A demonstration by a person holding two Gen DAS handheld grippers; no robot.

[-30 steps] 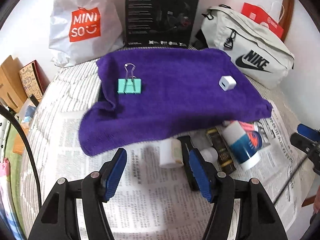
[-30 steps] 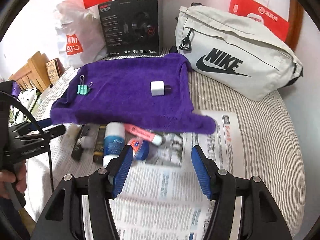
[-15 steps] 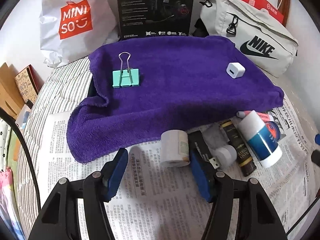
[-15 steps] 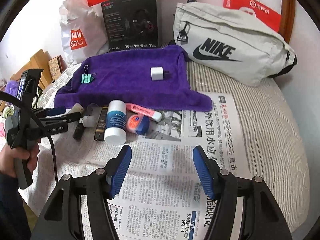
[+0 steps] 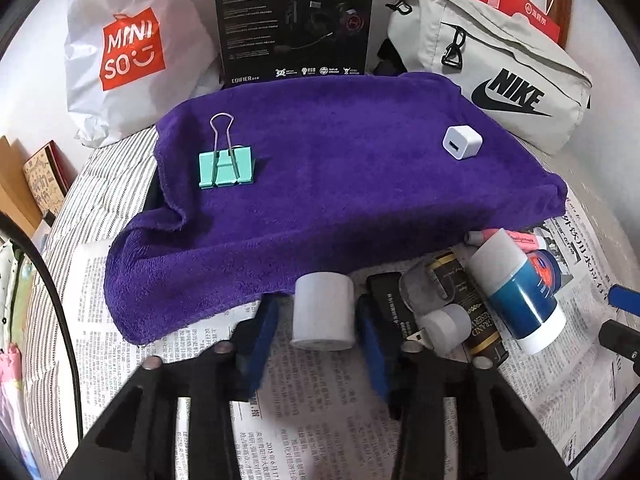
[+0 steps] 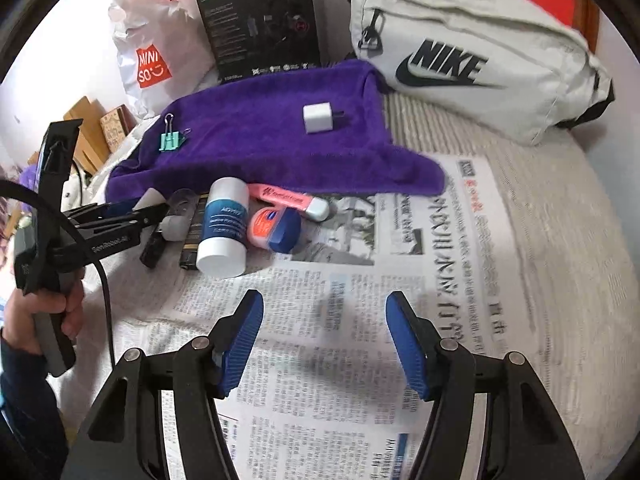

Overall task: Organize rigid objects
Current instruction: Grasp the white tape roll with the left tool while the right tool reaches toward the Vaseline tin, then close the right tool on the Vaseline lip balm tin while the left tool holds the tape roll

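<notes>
While the right gripper (image 6: 324,340) hangs open over bare newspaper (image 6: 420,280), the left gripper (image 5: 316,340) has just been closing its fingers around the white roll (image 5: 323,312), lying axis-toward-camera at the purple towel's (image 5: 340,184) edge.

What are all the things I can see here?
towel: one, purple, middle
binder clip: one, teal, on towel
charger cube: one, white, on towel
roll: one, white, on newspaper
bottle: one, blue-white, lying on newspaper
tube: one, pink, by towel's edge
tin: one, pink-blue, beside bottle
newspaper: one, printed, front
Nike bag: one, grey, behind
Miniso bag: one, white, behind
box: one, black, behind towel
left gripper: blue pads, jaws just been closing around roll
right gripper: blue pads, open over newspaper
hand: one, holding left gripper
</notes>
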